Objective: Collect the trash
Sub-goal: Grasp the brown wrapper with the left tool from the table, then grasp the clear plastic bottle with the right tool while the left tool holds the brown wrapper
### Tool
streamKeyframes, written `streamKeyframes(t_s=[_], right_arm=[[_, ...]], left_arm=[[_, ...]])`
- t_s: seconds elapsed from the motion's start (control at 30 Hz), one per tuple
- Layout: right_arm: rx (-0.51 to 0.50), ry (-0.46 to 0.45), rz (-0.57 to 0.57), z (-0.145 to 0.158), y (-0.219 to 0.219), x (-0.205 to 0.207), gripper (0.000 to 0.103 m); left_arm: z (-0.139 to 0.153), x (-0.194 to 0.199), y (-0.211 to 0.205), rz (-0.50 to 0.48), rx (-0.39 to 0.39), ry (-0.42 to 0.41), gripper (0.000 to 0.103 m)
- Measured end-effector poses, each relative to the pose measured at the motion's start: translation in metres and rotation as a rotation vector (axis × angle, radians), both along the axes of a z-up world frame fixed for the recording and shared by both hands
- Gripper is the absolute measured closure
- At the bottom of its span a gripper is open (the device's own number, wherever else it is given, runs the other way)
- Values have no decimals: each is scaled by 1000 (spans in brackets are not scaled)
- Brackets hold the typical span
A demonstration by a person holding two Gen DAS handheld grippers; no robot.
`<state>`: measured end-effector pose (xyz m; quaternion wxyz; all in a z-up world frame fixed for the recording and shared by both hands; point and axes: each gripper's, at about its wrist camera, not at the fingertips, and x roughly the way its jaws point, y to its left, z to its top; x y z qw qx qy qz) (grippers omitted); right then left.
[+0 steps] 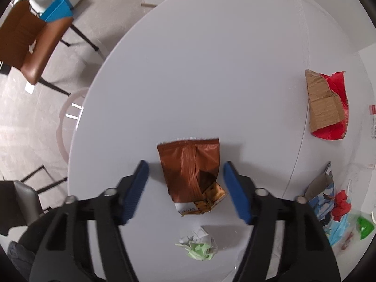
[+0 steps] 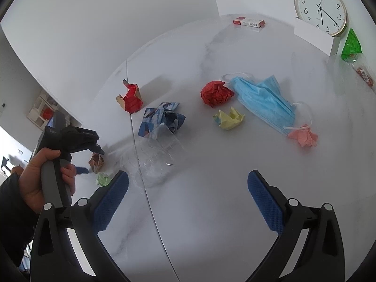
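My left gripper is open, its blue pads on either side of a brown snack wrapper lying flat on the white table; whether the pads touch it I cannot tell. A crumpled green-and-white paper ball lies just below the wrapper. My right gripper is open and empty above the table. Ahead of it lie a clear plastic cup on its side, a blue printed carton, a red paper ball, a yellow paper scrap, a blue face mask and a pink paper ball.
A torn red-and-cardboard piece lies at the right of the table. A wall clock leans at the back right beside a green bag; a red-and-white box lies at the back. A brown chair stands left of the table.
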<state>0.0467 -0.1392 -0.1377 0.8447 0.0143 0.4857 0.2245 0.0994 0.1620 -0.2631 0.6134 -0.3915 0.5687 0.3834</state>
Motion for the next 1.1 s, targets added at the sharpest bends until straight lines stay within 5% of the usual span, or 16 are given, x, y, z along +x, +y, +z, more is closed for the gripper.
streamKeyframes(t_s=[0.03, 0.2, 0.23, 0.63, 0.83, 0.97, 1.1], right_arm=[[0, 4, 0, -1, 0, 0, 3], [24, 44, -15, -8, 9, 4, 3], [31, 60, -26, -10, 12, 5, 3], [127, 286, -347, -60, 70, 48, 3], [-4, 272, -325, -77, 98, 54, 3], [-21, 248, -292, -84, 98, 47, 17], [-30, 196, -244, -78, 93, 38, 20]], left_arm=[[2, -1, 1, -7, 5, -7, 56], [8, -3, 8, -58, -4, -64, 61], [9, -3, 8, -70, -2, -73, 79], [66, -40, 6, -247, 65, -228, 78], [91, -80, 15, -299, 106, -277, 78], [101, -115, 22, -326, 151, -296, 78], [111, -140, 17, -356, 179, -299, 78]])
